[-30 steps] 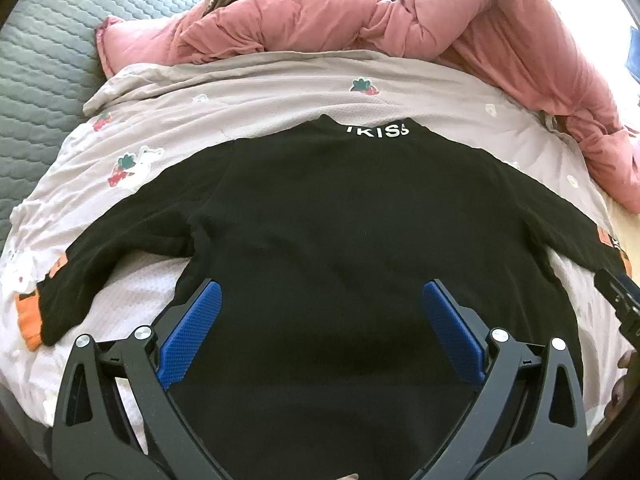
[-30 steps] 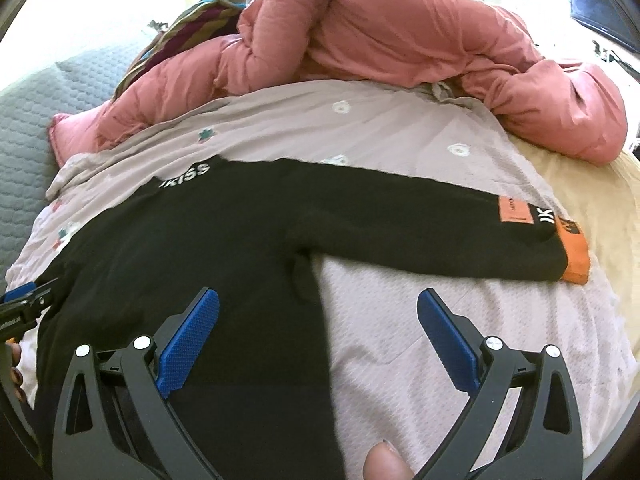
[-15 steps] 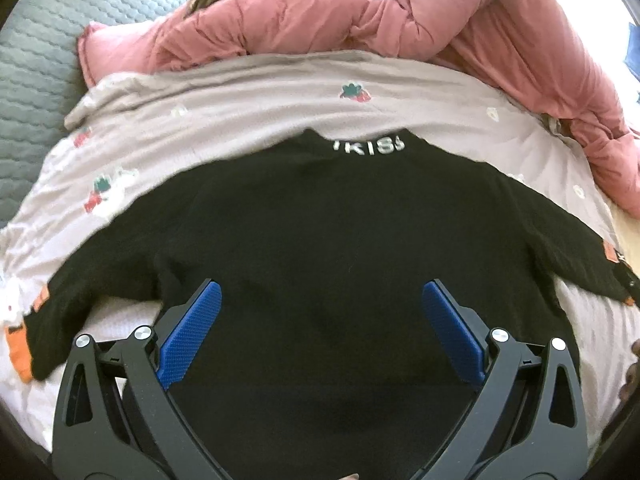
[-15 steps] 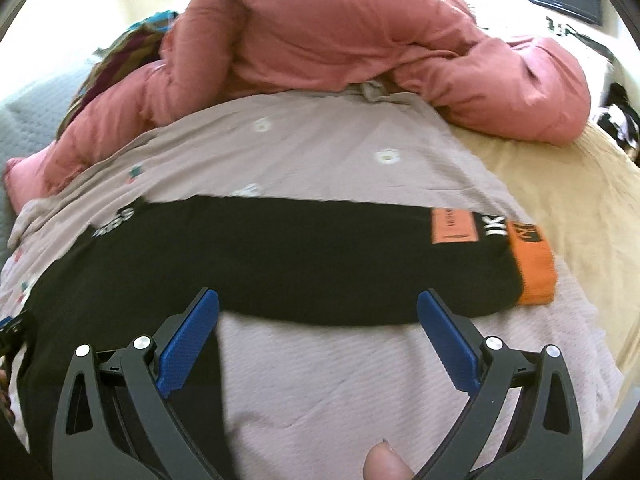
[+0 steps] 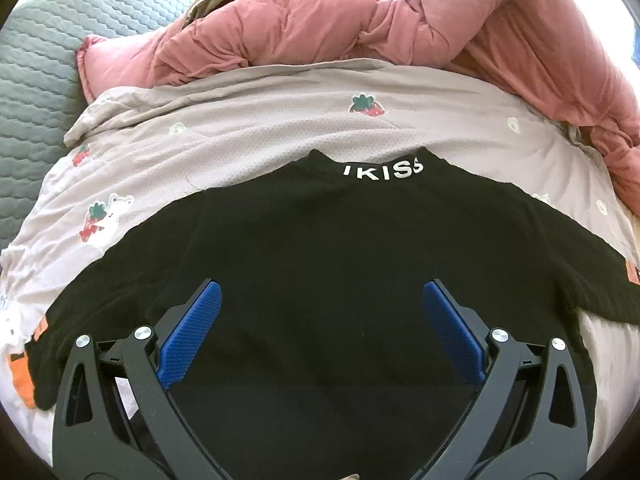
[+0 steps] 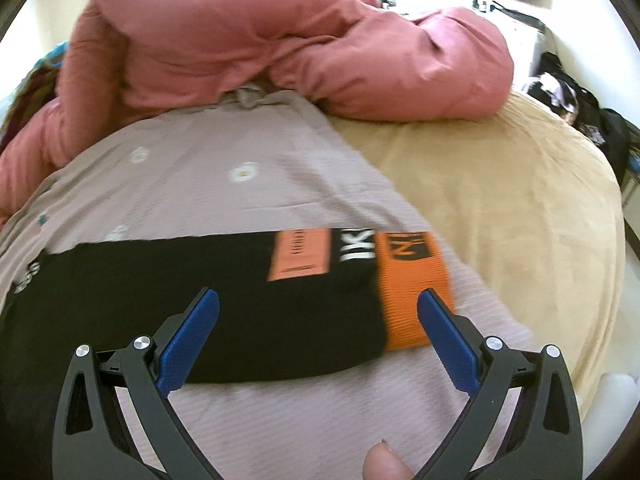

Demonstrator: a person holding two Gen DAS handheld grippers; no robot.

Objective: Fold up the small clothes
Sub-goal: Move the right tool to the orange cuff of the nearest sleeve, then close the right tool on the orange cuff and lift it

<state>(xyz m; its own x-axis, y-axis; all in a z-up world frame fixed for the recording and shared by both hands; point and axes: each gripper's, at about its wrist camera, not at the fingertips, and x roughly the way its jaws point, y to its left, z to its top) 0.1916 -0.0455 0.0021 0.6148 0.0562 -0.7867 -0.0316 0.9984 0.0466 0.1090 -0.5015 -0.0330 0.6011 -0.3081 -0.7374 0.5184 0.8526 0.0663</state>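
Note:
A small black sweater (image 5: 320,264) with white "IKISS" lettering at the collar lies flat, sleeves spread, on a pale grey-pink strawberry-print sheet (image 5: 248,136). My left gripper (image 5: 320,304) is open and empty above the sweater's body. In the right wrist view the sweater's right sleeve (image 6: 240,288) ends in an orange cuff (image 6: 412,276) with an orange patch beside it. My right gripper (image 6: 318,312) is open and empty, hovering over the sleeve near the cuff. The left sleeve's orange cuff (image 5: 22,376) shows at the far left.
A bunched pink duvet (image 5: 360,20) lies along the far side of the sheet. A grey quilted cover (image 5: 36,68) is at the left. A tan blanket (image 6: 500,208) covers the bed to the right, with dark clutter (image 6: 580,108) beyond.
My right gripper has swung right along the sleeve, from the sweater's side to the orange cuff. My left gripper has shifted slightly over the sweater's body. Both have stayed open.

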